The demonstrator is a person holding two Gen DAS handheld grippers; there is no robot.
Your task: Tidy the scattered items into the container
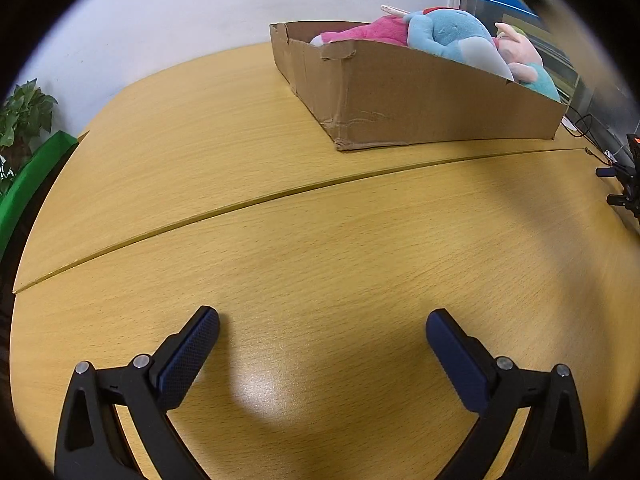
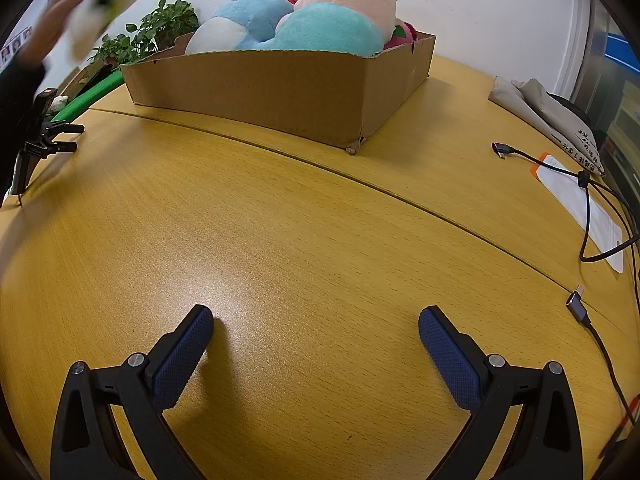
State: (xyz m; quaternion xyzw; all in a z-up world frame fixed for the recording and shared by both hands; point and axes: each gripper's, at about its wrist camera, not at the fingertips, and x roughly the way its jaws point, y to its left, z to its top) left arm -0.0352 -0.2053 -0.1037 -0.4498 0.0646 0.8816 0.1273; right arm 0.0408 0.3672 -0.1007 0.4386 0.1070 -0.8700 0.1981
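Note:
A shallow cardboard box (image 1: 400,96) stands on the wooden table at the far right of the left wrist view; it also shows at the top middle of the right wrist view (image 2: 280,92). In it lie a blue plush (image 1: 456,36), a pink plush (image 1: 368,32) and a pink-and-teal plush with a green tuft (image 2: 344,12). My left gripper (image 1: 322,324) is open and empty low over bare table, well short of the box. My right gripper (image 2: 316,320) is open and empty over bare table, also short of the box.
Black USB cables (image 2: 588,216) and a white packet (image 2: 580,204) lie at the table's right edge, beside grey cloth (image 2: 548,108). The other gripper (image 2: 44,136) sits at the left edge. Potted plants (image 2: 148,32) stand behind. A blurred hand (image 2: 80,8) is at upper left.

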